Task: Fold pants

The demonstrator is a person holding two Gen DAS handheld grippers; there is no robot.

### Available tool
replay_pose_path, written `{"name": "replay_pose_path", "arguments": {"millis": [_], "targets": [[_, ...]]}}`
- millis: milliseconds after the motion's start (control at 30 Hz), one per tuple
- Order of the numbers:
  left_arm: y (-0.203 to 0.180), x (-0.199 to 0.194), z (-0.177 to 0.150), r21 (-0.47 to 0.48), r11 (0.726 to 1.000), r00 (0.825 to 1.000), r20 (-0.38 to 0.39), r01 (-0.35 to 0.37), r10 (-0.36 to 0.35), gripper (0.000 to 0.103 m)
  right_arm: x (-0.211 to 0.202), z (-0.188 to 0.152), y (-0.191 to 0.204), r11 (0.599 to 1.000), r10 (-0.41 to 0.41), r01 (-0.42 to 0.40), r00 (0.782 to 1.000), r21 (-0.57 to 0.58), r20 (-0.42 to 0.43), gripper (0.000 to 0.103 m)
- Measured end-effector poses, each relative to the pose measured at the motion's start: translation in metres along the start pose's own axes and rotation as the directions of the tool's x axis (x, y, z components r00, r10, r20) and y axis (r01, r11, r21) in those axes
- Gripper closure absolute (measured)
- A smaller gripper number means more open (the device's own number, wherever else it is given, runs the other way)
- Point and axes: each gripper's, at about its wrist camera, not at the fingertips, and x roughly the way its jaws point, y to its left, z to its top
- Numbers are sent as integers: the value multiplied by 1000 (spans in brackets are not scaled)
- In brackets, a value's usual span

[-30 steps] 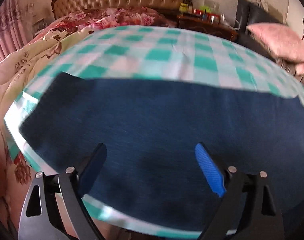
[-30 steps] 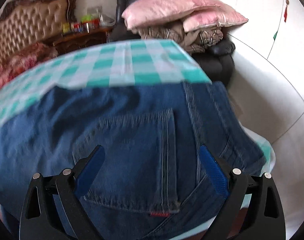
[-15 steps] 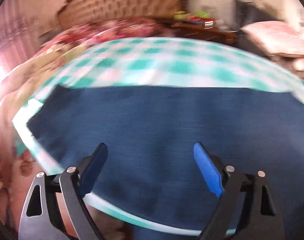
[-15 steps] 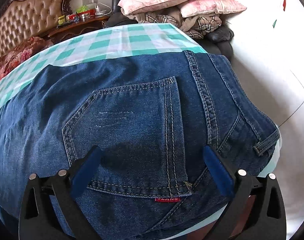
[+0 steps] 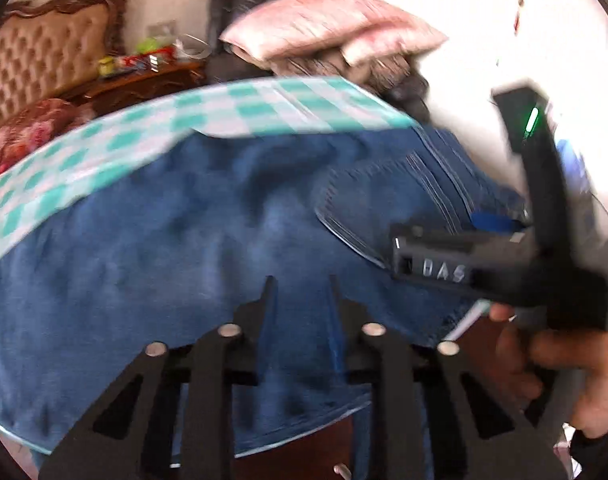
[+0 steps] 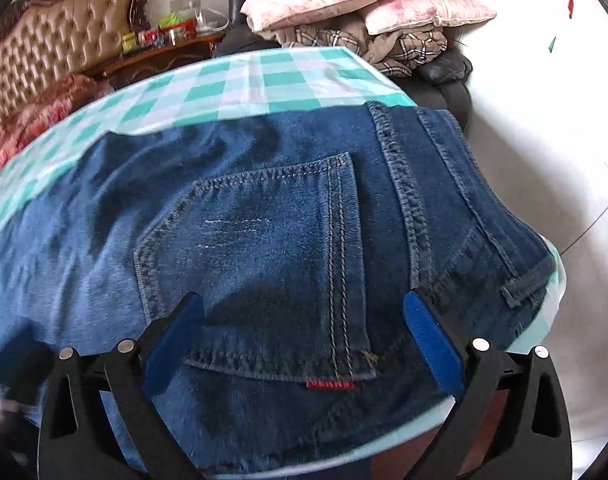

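Note:
Blue jeans (image 6: pixel 264 240) lie flat on a table with a green-and-white checked cloth (image 6: pixel 264 84), back pocket up and waistband at the right edge. My right gripper (image 6: pixel 304 320) is open, fingers spread low over the pocket and waistband. In the left wrist view the jeans (image 5: pixel 164 260) fill the middle. My left gripper (image 5: pixel 300 280) has its fingers drawn close together over the denim near the table's front edge; the view is blurred and I cannot tell if cloth is pinched. The right gripper (image 5: pixel 495 220) shows at the right, held in a hand.
A tufted headboard (image 6: pixel 56 36) and floral bedding (image 6: pixel 32 120) are at the back left. A wooden nightstand (image 6: pixel 164 56) carries small items. Pink pillows (image 6: pixel 363 0) sit on folded blankets on a dark chair at the back right. White floor (image 6: pixel 543 140) lies right.
My left gripper swung right from the leg end toward the waist end and its fingers closed from wide open to nearly together. My right gripper lowered slightly over the pocket and stayed open.

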Motion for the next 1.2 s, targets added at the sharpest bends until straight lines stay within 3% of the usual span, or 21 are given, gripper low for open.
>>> {"name": "replay_pose_path", "arguments": {"millis": [100, 333, 433, 733, 1000, 1133, 1200], "targets": [[-8, 14, -15, 6, 1000, 999, -42, -1, 1, 82, -12, -2, 2, 1000, -10, 10, 1000, -22, 20, 14], [-6, 13, -19, 20, 1000, 999, -32, 8, -8, 82, -5, -12, 3, 999, -19, 17, 1000, -50, -22, 27], [0, 8, -20, -37, 999, 999, -30, 36, -37, 82, -4, -12, 6, 998, -21, 20, 999, -56, -27, 30], [10, -4, -17, -61, 997, 999, -2, 44, -44, 76, -3, -13, 7, 998, -27, 24, 999, -63, -35, 31], [9, 2, -25, -50, 996, 997, -35, 73, -75, 76, -7, -13, 6, 998, -21, 18, 999, -61, -40, 31], [7, 2, -27, -43, 996, 997, -26, 76, -77, 75, -26, 10, 10, 995, 77, -75, 997, -60, 30, 34], [6, 2, -29, -36, 997, 997, -20, 74, -75, 75, -29, 31, 18, 993, 91, -83, 992, -90, 87, 35]]}}
